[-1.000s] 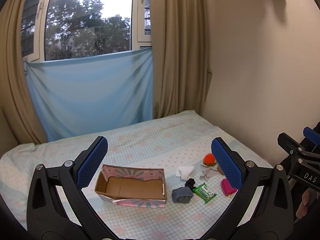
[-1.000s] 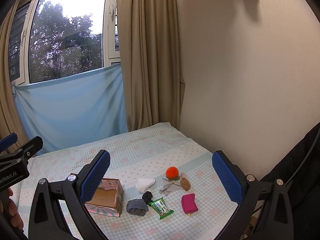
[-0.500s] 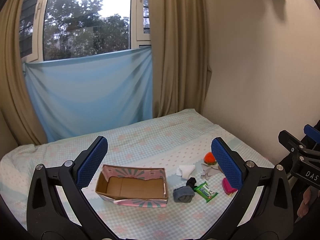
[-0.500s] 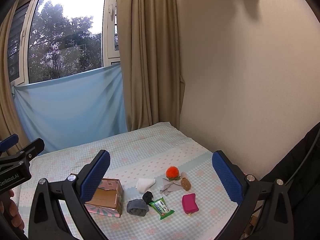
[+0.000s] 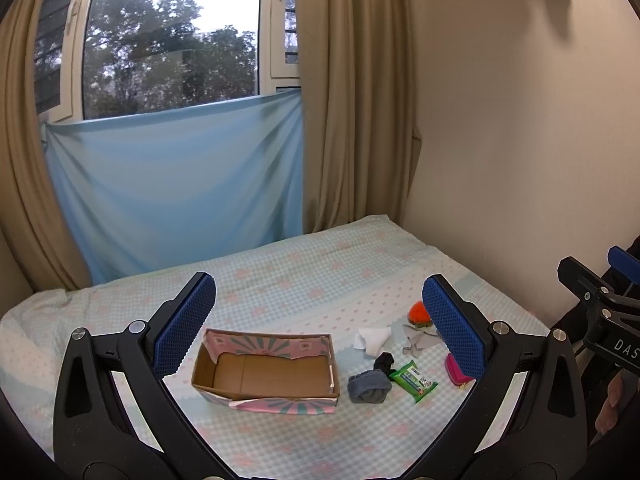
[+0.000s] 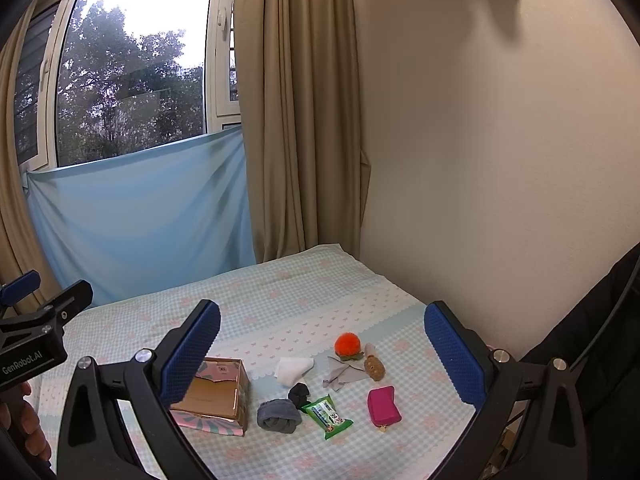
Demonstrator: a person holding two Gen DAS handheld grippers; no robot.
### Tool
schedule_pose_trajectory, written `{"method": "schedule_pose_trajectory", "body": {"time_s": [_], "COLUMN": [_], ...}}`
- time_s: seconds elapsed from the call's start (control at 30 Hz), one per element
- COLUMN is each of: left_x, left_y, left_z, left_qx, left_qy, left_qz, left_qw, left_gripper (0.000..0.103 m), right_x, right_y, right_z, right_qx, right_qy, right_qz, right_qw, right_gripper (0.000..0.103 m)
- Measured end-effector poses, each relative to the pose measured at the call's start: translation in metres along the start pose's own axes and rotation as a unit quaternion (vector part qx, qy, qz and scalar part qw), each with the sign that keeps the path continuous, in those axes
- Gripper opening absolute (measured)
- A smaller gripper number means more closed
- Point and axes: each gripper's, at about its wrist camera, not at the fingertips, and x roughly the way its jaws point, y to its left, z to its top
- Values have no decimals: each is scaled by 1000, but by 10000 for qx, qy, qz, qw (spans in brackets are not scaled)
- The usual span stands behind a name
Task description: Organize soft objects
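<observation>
An open, empty cardboard box (image 5: 266,372) (image 6: 214,394) lies on the bed. To its right lie a rolled grey sock (image 5: 369,388) (image 6: 279,416), a small black item (image 6: 299,393), a green wipes pack (image 5: 413,376) (image 6: 327,417), a white cloth (image 5: 372,340) (image 6: 293,368), a grey cloth scrap (image 6: 344,370), an orange fluffy ball (image 6: 348,345), a brown plush piece (image 6: 375,366) and a pink pouch (image 6: 383,406). My left gripper (image 5: 319,326) and right gripper (image 6: 322,354) are open and empty, held high above the bed and well back from the things.
The bed has a pale blue checked sheet (image 5: 300,280). A wall (image 6: 480,160) runs along its right side. Beige curtains (image 6: 300,120) and a blue cloth (image 5: 180,184) hang under the window at the far end.
Both views have shifted only slightly; the objects sit a touch lower in the left wrist view. Nothing on the bed has moved and both grippers stay open.
</observation>
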Motion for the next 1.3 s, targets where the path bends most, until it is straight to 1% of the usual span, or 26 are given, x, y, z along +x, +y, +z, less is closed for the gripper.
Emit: {"method": "schedule_pose_trajectory", "body": {"time_s": [0.23,0.33,0.53,0.63,0.73,0.87,1.0,1.17,1.3], "left_x": [-3,-1,23,40,61,93,133,181,224], "left_y": [4,4,-11,-24,-40,-63,-98,-139,-167], "left_z": [2,0,-12,-21,-33,-49,-71,-102,-135], "left_qx": [-42,-107,-156,-340,-512,-802,-1071,-1269,-1449], "left_qy": [-106,-138,178,469,749,1155,1667,2210,2625], "left_qz": [-288,-451,-704,-833,-784,-737,-532,-237,-50], "left_qw": [9995,9988,9972,9948,9928,9873,9787,9667,9540], "left_gripper": [103,103,103,103,103,103,103,103,103], "right_x": [-1,-3,-2,10,26,62,107,176,235], "right_y": [0,-3,-25,-43,-66,-102,-134,-170,-186], "right_z": [-3,-7,-22,-29,-35,-44,-54,-73,-94], "right_qx": [45,-9,72,103,203,288,407,412,384], "right_qy": [5,28,166,407,600,926,1386,2002,2599], "right_qz": [12,-63,-299,-385,-408,-232,82,432,734], "right_qw": [10000,10000,9994,9984,9972,9950,9895,9779,9621], "right_gripper": [102,102,102,102,102,102,102,102,102]}}
